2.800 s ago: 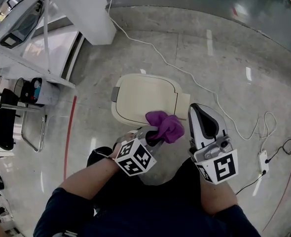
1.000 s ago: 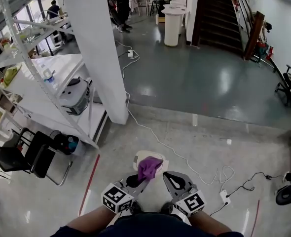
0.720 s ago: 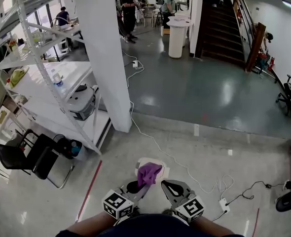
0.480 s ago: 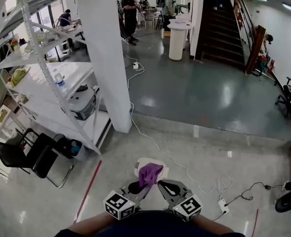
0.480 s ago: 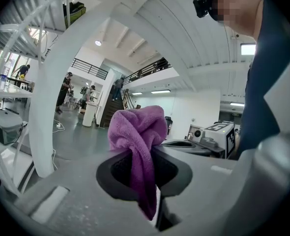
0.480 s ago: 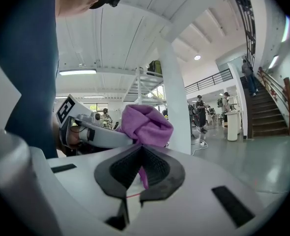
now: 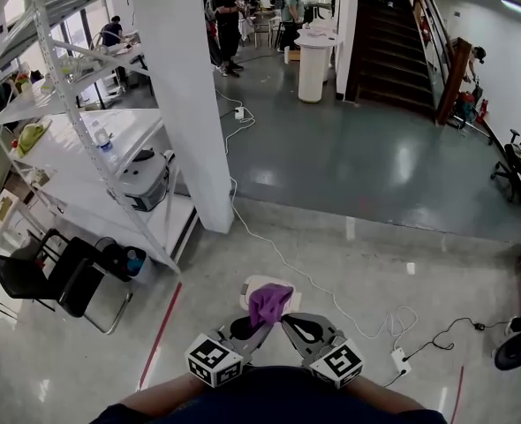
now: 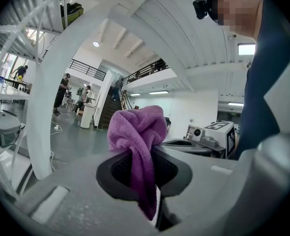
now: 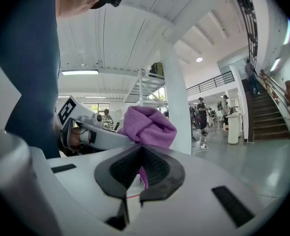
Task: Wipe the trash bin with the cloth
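Observation:
A purple cloth [image 7: 269, 302] hangs over the cream trash bin [image 7: 252, 284] on the floor, at the bottom middle of the head view. My left gripper [image 7: 259, 325] is shut on the cloth [image 8: 137, 129], which bunches above its pads and trails down between them [image 8: 144, 166]. My right gripper [image 7: 287, 323] meets it from the right, tip to tip. In the right gripper view the cloth [image 9: 147, 124] sits just past the jaws, and a thin purple edge is pinched between the closed pads [image 9: 141, 173]. Most of the bin is hidden under the cloth and grippers.
A white pillar [image 7: 185, 95] and a white shelving rack [image 7: 75, 148] stand to the left. A black chair [image 7: 40, 276] is near the rack. A white cable [image 7: 287, 263] and power strip [image 7: 400, 359] lie on the floor, along with a red line [image 7: 159, 334]. People stand far back.
The head view has lifted from a close look down at the bin to a wide view of the hall. The right gripper has closed in on the cloth held by the left.

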Demonstrator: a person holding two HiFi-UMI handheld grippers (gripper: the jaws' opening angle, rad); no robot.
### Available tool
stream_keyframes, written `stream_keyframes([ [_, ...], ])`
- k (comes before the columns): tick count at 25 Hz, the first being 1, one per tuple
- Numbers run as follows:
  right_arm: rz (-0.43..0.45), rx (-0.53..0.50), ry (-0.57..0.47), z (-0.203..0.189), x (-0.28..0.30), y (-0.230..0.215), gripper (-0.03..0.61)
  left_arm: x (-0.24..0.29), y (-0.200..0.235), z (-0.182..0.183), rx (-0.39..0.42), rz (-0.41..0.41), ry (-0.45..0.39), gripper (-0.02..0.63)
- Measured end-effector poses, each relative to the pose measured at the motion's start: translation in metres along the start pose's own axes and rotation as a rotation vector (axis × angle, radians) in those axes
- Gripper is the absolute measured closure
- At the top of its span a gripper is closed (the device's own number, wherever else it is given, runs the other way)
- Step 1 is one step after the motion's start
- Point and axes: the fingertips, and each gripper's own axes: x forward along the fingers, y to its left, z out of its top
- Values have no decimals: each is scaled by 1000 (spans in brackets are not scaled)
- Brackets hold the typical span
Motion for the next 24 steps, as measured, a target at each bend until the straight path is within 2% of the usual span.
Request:
stream_keyframes([
  [10, 0, 4, 5, -3, 1, 13, 569, -11, -1, -7, 5, -1, -5, 569],
  [24, -1, -3, -6, 3, -4, 20, 569, -16, -11, 2, 13, -1, -20, 569],
])
